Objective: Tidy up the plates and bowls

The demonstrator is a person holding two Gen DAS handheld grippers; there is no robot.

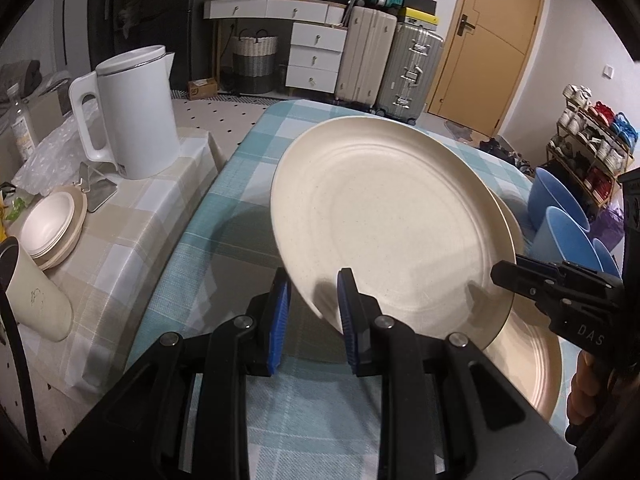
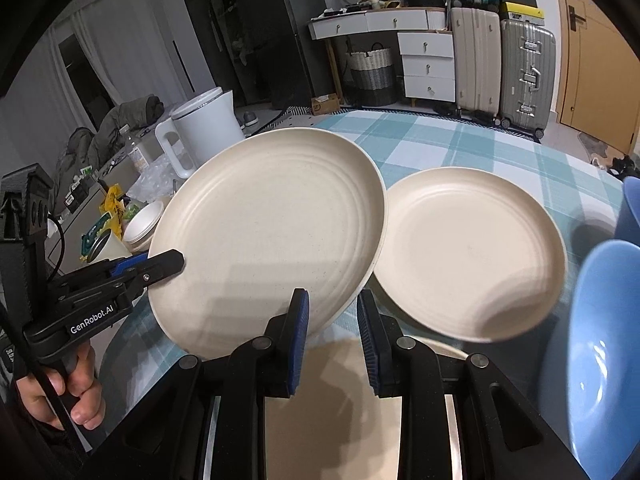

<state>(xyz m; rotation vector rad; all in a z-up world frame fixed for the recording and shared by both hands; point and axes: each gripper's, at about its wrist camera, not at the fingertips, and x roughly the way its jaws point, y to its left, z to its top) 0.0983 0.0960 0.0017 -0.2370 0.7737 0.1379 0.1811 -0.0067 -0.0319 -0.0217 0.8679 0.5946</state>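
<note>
A large cream plate (image 1: 396, 224) is lifted and tilted above the teal checked table (image 1: 240, 184). My left gripper (image 1: 314, 316) has its jaws on either side of the plate's near rim; the right wrist view (image 2: 160, 266) shows it clamped on that rim. My right gripper (image 2: 332, 332) straddles the same plate's (image 2: 272, 232) other edge, its pads a little apart, and also shows in the left wrist view (image 1: 506, 274). A second cream plate (image 2: 472, 252) lies flat beside it, and a third (image 2: 352, 400) lies under my right gripper. Blue bowls (image 2: 600, 344) stand at the right.
A white kettle (image 1: 132, 116) stands on the beige checked side table (image 1: 120, 240), with stacked cream bowls (image 1: 50, 230) and a cream tumbler (image 1: 36, 292) near it. Suitcases (image 1: 392, 64), white drawers (image 1: 316, 56) and a shoe rack (image 1: 592, 148) stand beyond the table.
</note>
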